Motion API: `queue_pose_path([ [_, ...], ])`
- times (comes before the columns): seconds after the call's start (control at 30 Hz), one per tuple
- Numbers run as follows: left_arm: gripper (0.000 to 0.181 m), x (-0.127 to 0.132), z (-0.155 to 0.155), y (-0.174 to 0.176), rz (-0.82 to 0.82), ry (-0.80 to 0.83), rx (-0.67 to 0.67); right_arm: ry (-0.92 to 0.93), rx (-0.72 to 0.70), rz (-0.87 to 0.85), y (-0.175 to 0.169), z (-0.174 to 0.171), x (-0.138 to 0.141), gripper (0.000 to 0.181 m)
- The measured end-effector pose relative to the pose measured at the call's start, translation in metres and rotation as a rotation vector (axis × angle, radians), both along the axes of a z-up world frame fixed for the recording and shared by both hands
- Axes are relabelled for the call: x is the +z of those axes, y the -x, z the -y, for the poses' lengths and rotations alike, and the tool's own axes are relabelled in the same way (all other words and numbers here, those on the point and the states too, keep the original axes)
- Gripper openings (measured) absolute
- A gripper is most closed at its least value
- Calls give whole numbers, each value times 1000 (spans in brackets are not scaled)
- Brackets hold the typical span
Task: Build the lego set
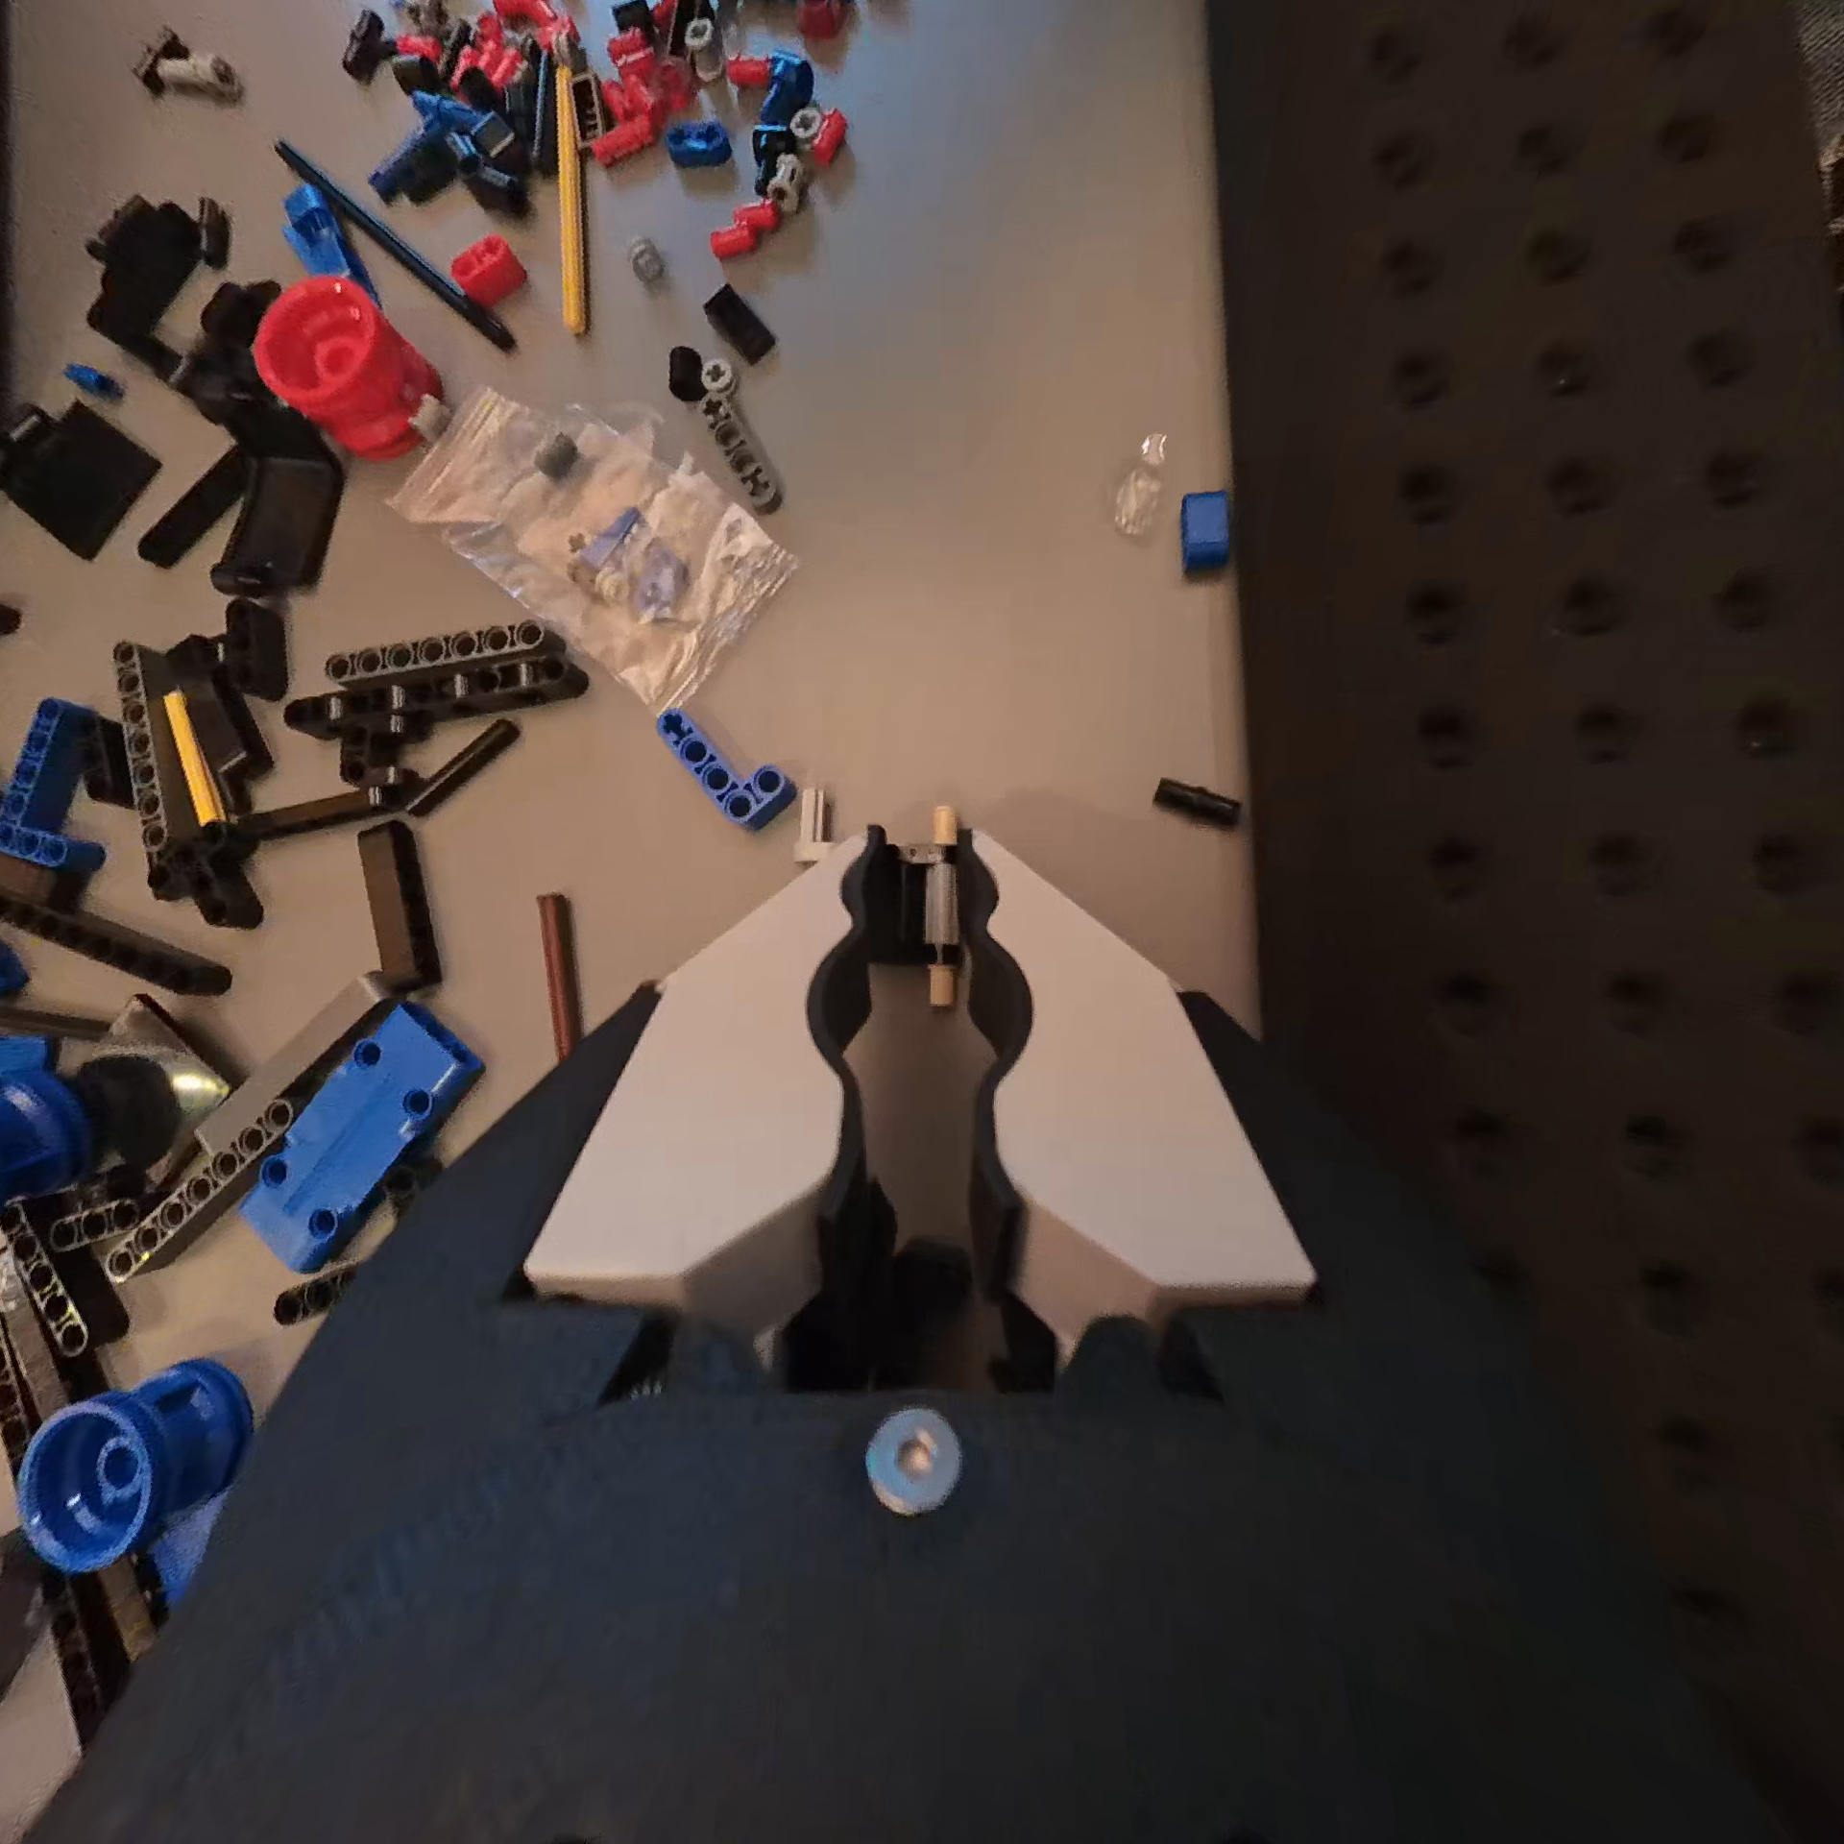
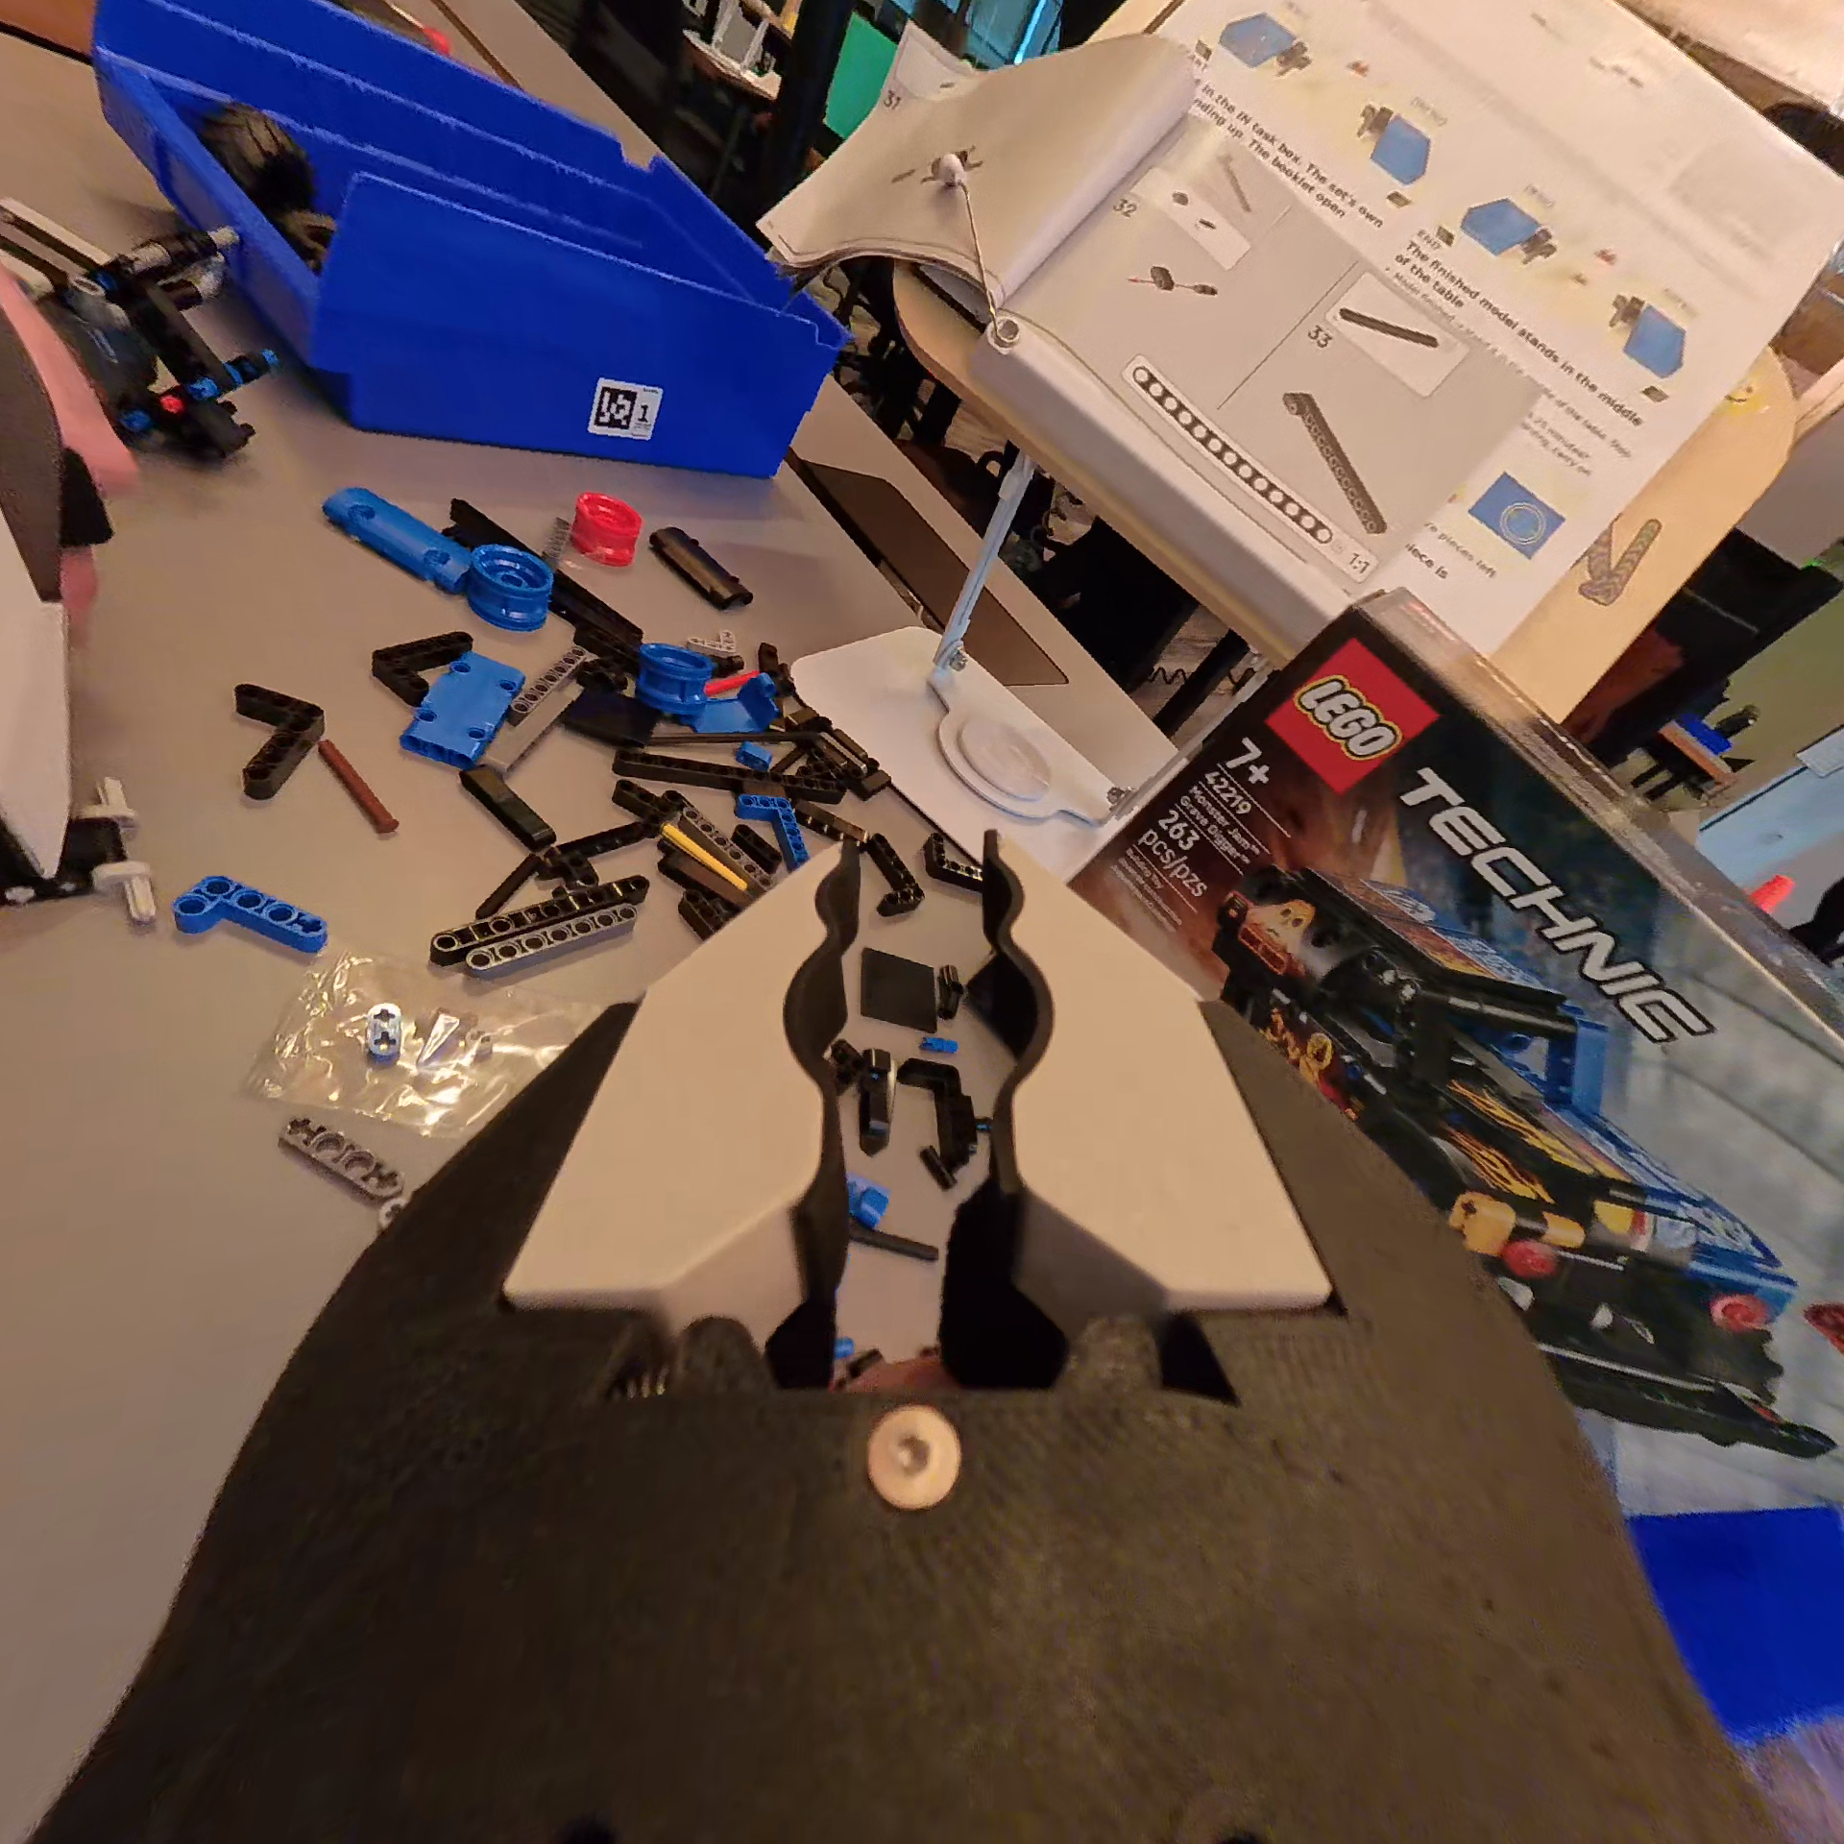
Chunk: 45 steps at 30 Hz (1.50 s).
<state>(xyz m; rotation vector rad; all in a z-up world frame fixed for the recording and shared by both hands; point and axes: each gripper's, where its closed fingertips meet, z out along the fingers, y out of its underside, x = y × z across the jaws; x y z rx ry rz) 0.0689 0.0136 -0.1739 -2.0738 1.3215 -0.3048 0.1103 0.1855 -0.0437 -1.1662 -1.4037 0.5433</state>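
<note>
- My left gripper [image 1: 923,848] is clamped at its fingertips on a small assembly [image 1: 933,903]: a black piece with a grey sleeve on a tan pin, held just above the grey table [image 1: 948,349]
- A blue L-shaped beam [image 1: 720,770] and a white pin [image 1: 813,820] lie just left of those fingertips
- A clear bag [image 1: 599,544] of small parts lies farther ahead, with the loose red, blue and black pieces spread beyond it to the left
- My right gripper [image 2: 923,878] has its fingers apart, holding nothing, above scattered black pieces [image 2: 903,1083]
- The set's box [image 2: 1477,998] stands just to its right; the blue bin [image 2: 479,299] sits well ahead on the left
</note>
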Motion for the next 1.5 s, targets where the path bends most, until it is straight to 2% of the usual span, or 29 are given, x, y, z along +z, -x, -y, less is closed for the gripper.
queue_pose_path([
  [0.17,12,0,3,21,-51,24,37,33,-39,95,-26,-5,-2,27],
  [0.33,19,4,1,40,-77,0,93,116,-124,259,-84,-19,-18,25],
  [0.43,24,19,-2,17,11,-76,40,181,-162,345,-120,-22,-31,23],
  [0.57,22,11,4,-5,11,-58,-44,276,-180,410,-153,-20,-51,17],
  [0.63,20,-3,6,-2,-50,-28,-47,316,-159,449,-158,-13,-64,16],
  [0.73,18,-4,7,5,-44,7,-20,342,-129,511,-159,-2,-83,14],
  [0.83,20,-2,1,19,-73,-14,23,380,-88,505,-144,6,-93,8],
  [0.97,20,8,-6,19,-41,-60,44,375,-74,551,-124,9,-110,12],
  [1.1,19,12,-14,17,-28,-109,66,381,-128,502,-129,-10,-101,15],
  [1.33,18,15,-25,11,-29,-204,66,345,-308,533,-182,-54,-90,15],
  [1.5,17,19,-30,10,-9,-235,82,374,-268,554,-190,-49,-92,14],
])
